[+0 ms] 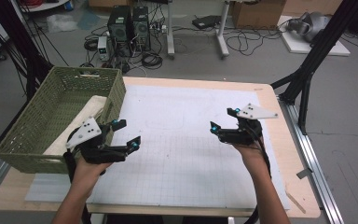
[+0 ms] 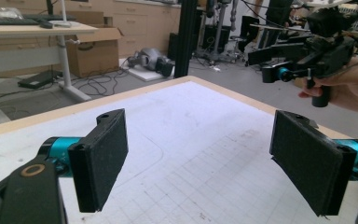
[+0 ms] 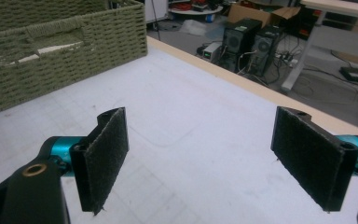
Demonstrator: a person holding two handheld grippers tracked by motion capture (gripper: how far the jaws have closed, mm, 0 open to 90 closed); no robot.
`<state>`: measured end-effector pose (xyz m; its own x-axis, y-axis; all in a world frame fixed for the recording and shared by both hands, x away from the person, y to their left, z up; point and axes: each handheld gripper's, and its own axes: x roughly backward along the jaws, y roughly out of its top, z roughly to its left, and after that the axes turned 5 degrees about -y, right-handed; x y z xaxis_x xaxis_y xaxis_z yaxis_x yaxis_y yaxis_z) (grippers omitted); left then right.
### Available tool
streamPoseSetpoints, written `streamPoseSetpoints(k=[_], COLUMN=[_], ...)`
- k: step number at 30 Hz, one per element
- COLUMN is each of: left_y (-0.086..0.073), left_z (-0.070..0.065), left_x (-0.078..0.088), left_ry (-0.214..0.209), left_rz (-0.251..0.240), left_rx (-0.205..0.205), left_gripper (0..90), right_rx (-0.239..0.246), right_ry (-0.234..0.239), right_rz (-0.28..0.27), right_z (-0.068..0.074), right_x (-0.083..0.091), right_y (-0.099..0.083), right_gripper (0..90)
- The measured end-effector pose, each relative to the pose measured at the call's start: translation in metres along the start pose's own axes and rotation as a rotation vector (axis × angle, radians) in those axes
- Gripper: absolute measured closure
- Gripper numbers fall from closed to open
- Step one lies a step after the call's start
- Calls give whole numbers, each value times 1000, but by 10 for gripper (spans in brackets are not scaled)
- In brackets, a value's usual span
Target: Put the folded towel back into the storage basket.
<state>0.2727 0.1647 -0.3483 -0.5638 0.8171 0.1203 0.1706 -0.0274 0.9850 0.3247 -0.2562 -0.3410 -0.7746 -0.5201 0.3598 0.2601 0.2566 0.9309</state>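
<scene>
While nothing sits between them, both jaws gape.

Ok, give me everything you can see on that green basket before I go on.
The green basket is a woven, rectangular bin that looks like wicker, with a cut-out handle slot in its end wall. It sits upright on the table's left edge, part of it overhanging. A cream folded cloth lies inside against the right wall. The left gripper hovers open right beside it, not touching.

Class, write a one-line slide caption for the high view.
Two hand-held grippers, left gripper and right gripper, hover open over the white mat beside a green wicker basket.
</scene>
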Motion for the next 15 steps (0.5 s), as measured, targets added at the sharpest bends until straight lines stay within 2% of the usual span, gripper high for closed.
streamPoseSetpoints(k=[7,12,15], left_y=[-9,-20,-26], left_z=[-2,-3,-4], left_x=[-14,-27,-35], left_ry=[-13,-26,-32], left_rz=[18,47,58], left_rx=[-6,15,11], left_gripper=[193,186,186], right_rx=[-37,-37,-33], right_ry=[-46,-102,-139], right_rz=[-3,11,17], right_z=[-9,-9,-8], right_x=[24,42,52], right_y=[-26,-51,-65], right_gripper=[176,176,174])
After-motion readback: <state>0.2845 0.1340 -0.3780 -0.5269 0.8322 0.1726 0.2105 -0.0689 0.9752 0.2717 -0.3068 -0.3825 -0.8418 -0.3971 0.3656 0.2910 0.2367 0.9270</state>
